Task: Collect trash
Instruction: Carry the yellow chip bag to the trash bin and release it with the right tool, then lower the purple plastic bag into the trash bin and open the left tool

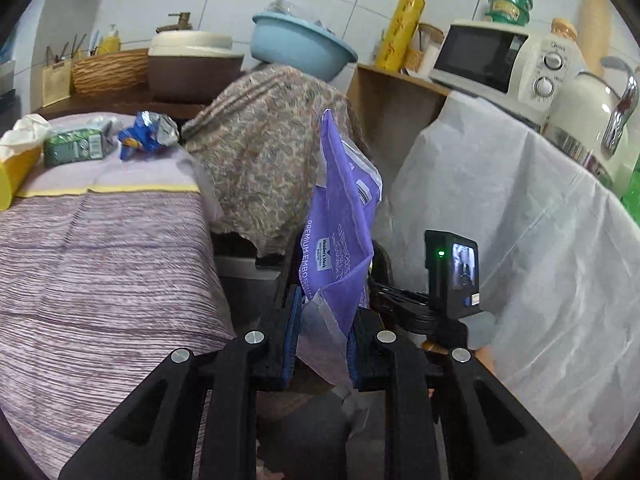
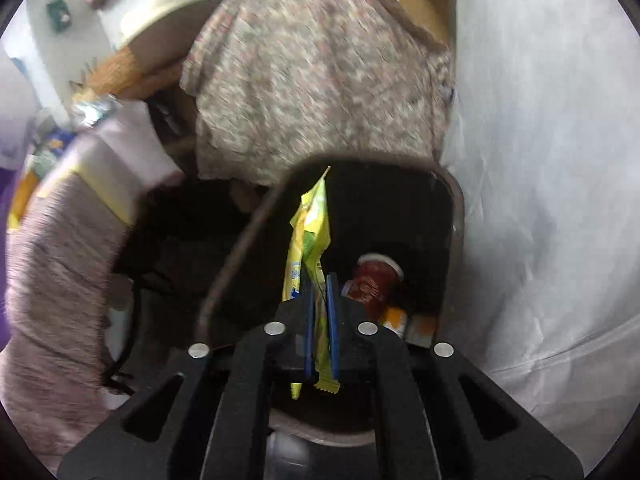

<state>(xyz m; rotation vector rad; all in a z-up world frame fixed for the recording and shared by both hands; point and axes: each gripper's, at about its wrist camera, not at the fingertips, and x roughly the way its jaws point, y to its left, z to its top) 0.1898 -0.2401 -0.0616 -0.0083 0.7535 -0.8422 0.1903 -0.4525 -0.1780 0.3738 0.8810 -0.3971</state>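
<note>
My left gripper (image 1: pixel 322 316) is shut on a purple plastic package (image 1: pixel 344 216) and holds it upright beside the table. My right gripper (image 2: pixel 320 292) is shut on a yellow wrapper (image 2: pixel 310 232) and holds it over the open dark trash bin (image 2: pixel 456 216). Inside the bin lie a red paper cup (image 2: pixel 374 280) and an orange item (image 2: pixel 394 318). On the table's far end lie a crumpled blue foil wrapper (image 1: pixel 150 134), a green carton (image 1: pixel 74 146) and white tissue (image 1: pixel 24 130).
A striped purple cloth covers the table (image 1: pixel 100 248). A floral cloth (image 1: pixel 264 152) drapes furniture behind the bin. A white sheet (image 1: pixel 520 248) covers the counter at right, with a microwave (image 1: pixel 496 56) and kettle (image 1: pixel 588 116) on top. The other gripper's camera (image 1: pixel 452 272) is close by.
</note>
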